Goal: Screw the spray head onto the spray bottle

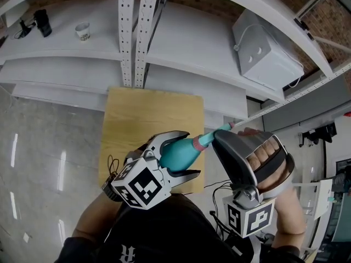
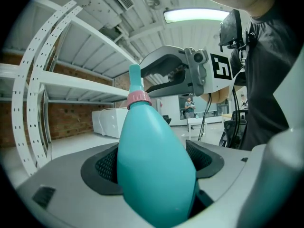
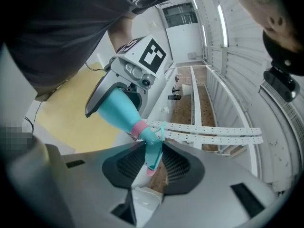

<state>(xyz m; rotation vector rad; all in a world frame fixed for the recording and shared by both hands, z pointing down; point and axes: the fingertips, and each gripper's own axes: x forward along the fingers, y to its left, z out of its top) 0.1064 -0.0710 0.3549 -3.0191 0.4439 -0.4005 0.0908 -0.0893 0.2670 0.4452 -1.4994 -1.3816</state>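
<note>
Your left gripper (image 2: 154,167) is clamped around the belly of the teal bottle (image 2: 151,141), jaws wide apart with both pads against its sides. You hold it in the air over the wooden table (image 1: 142,119), its neck aimed at your right gripper (image 3: 152,152). That one is closed on the teal spray head (image 3: 153,144), pads pressing it from both sides. The head sits at the bottle's neck, just beyond the pink collar (image 3: 139,127) (how far it is threaded on, you cannot tell). White shelves (image 1: 181,48) stand behind the table.
</note>
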